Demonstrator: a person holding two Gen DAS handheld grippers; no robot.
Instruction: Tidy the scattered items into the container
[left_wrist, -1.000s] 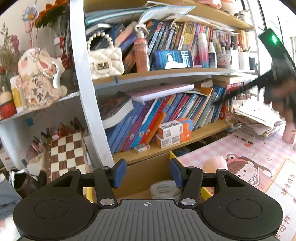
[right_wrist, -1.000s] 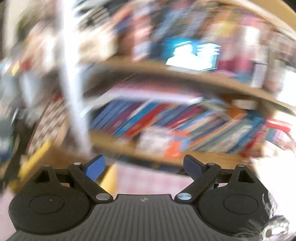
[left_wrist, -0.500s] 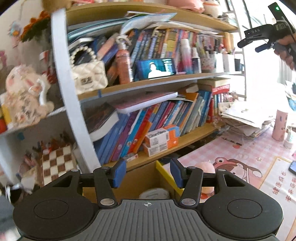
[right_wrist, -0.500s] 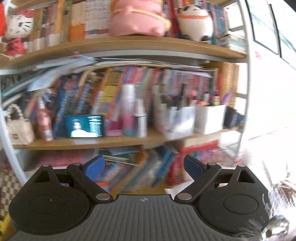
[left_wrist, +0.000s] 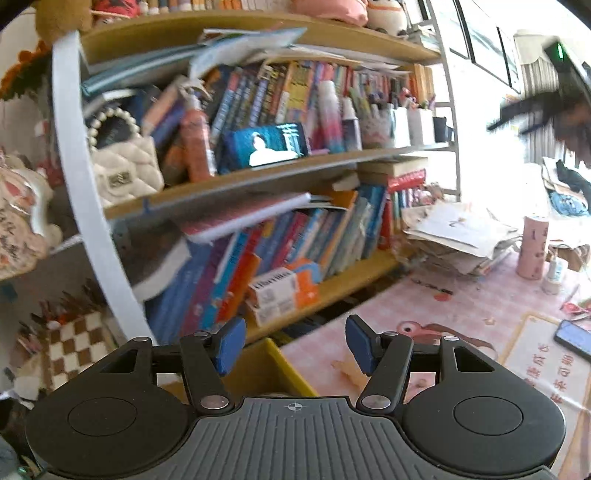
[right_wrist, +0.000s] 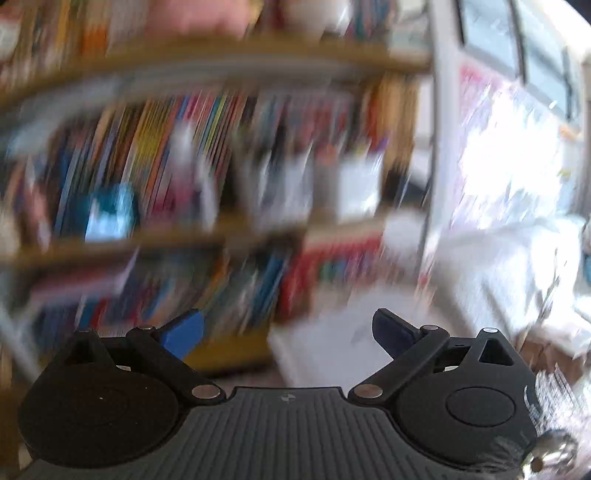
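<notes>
Between pick-ups: left tongs (left_wrist: 292, 345) opening, empty, over the yellow-rimmed box (left_wrist: 284, 363) at the pink worktop (left_wrist: 469, 310) edge; right tongs (right_wrist: 288, 334) opening wide, empty, mid-swing; next, probably reaching for the pink bottle (left_wrist: 532, 246) or another stray item.

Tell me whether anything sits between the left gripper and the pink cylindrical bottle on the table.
Nothing visible blocks it. The left gripper, jaws opening and empty, faces bare pink tablecloth toward the pink bottle; the paper pile lies beside that line.
</notes>
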